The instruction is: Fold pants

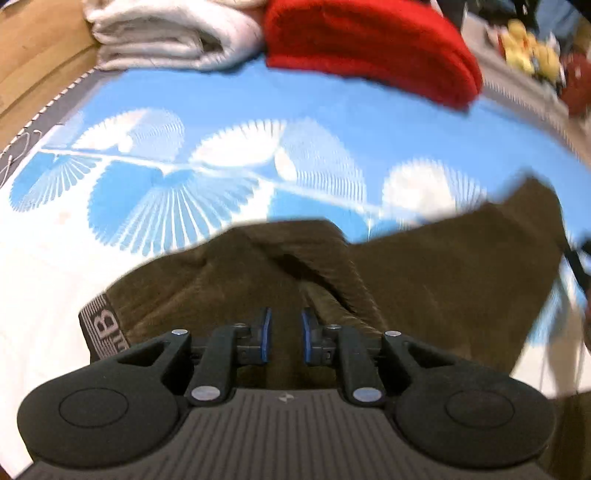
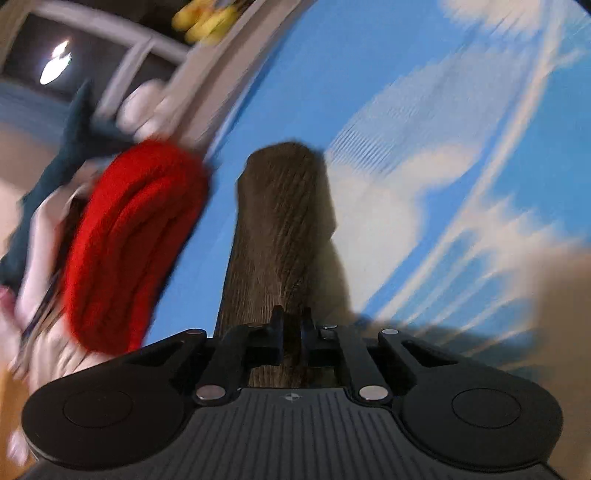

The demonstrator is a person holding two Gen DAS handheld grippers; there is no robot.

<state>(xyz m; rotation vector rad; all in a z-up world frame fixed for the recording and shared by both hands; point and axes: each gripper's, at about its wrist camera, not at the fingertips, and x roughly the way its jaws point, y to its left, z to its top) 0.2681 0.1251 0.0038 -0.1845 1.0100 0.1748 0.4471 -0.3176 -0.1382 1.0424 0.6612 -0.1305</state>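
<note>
- The blue-padded fingers (image 1: 266, 332) of the left gripper (image 1: 286, 334) are seen slightly parted, with a clear gap between the pads and nothing pinched; brown cloth lies below and beyond the gap.
- The fingers (image 2: 277, 332) of the right gripper (image 2: 292, 328) are pressed nearly together, and a fold of the brown pants (image 1: 424, 280) is pinched between them.
- From the right grip, a narrow length of the pants (image 2: 284, 229) is stretched away over the sheet.
- In the left view, the pants are found bunched on the bed just ahead of the fingers, with a lettered waistband (image 1: 101, 325) at the left edge.
- A blue and white patterned bedsheet (image 1: 221, 110) is spread under the pants.
- A folded red garment (image 1: 369, 44) and folded white cloth (image 1: 166, 33) are placed at the far edge of the bed, well apart from the pants.
</note>
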